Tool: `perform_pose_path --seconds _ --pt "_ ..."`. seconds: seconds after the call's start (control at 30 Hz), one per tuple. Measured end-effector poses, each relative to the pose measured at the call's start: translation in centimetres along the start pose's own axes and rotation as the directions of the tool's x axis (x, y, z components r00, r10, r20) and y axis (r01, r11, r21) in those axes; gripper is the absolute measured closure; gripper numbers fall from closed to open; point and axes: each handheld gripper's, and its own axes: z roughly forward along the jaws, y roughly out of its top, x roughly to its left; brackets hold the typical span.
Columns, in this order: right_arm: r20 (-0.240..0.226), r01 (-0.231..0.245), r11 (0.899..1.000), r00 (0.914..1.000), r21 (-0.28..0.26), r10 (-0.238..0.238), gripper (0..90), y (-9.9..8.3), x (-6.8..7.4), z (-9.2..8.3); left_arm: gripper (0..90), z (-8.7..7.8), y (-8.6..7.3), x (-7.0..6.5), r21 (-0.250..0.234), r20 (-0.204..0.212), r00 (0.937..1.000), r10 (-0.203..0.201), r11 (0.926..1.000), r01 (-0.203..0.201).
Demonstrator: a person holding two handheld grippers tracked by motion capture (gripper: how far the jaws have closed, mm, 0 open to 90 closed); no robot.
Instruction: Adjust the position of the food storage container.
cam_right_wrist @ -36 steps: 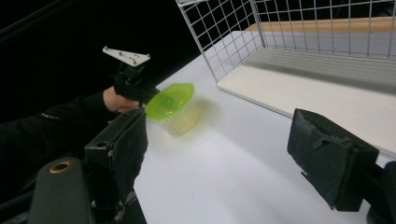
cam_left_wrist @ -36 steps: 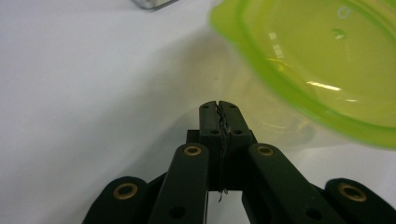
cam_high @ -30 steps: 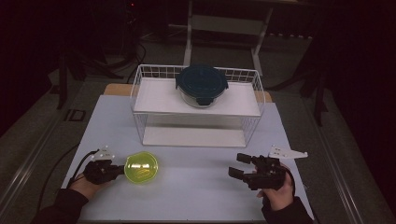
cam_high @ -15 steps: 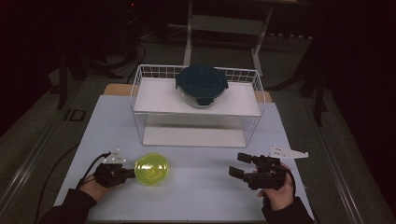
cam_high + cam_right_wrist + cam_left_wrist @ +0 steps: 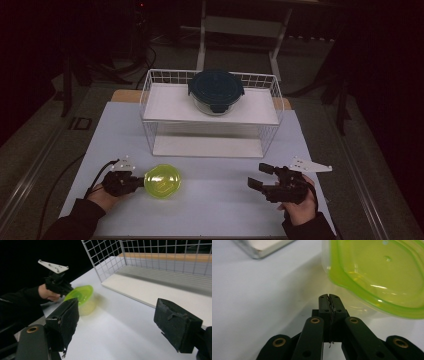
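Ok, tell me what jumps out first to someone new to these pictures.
The bright green-lidded container stands out on the pale table near its front left, with the shut left gripper right beside it. Behind, a white wire rack carries a dark-lidded glass container on its upper shelf. At the front right, the right gripper waits with jaws wide apart and nothing between them.

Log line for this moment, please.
left gripper: shut, fingers beside green-lidded container | right gripper: open, empty | dark-lidded container: on rack shelf
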Motion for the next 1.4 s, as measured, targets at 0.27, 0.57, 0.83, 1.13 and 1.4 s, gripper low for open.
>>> perform_pose_path --seconds 0.27,0.57,0.83,1.13,1.4 --pt "0.018 -0.006 1.000 0.9998 -0.002 0.006 19.7 -0.2 -0.3 -0.2 88.7 0.7 0.4 -1.8 0.026 0.051 0.9980 0.038 0.9989 -0.039" --pt "0.016 -0.004 1.000 0.9999 0.001 0.004 19.8 -0.2 -0.2 -0.1 88.7 2.0 1.2 -3.7 0.025 0.075 0.9954 0.060 0.9978 -0.062" --pt "0.032 0.007 1.000 0.9995 0.008 -0.007 19.8 -0.2 0.0 0.0 88.7 4.3 2.5 -5.2 0.052 0.117 0.9905 0.073 0.9955 -0.079" --pt "0.037 0.009 1.000 0.9993 0.007 -0.009 19.8 -0.2 0.0 -0.1 88.6 6.0 3.8 -6.4 0.064 0.155 0.9825 0.104 0.9914 -0.115" --pt "0.040 0.008 1.000 0.9992 0.000 -0.008 19.7 -0.2 -0.1 -0.2 88.7 6.3 4.7 -5.1 0.055 0.099 0.9920 0.079 0.9949 -0.085"
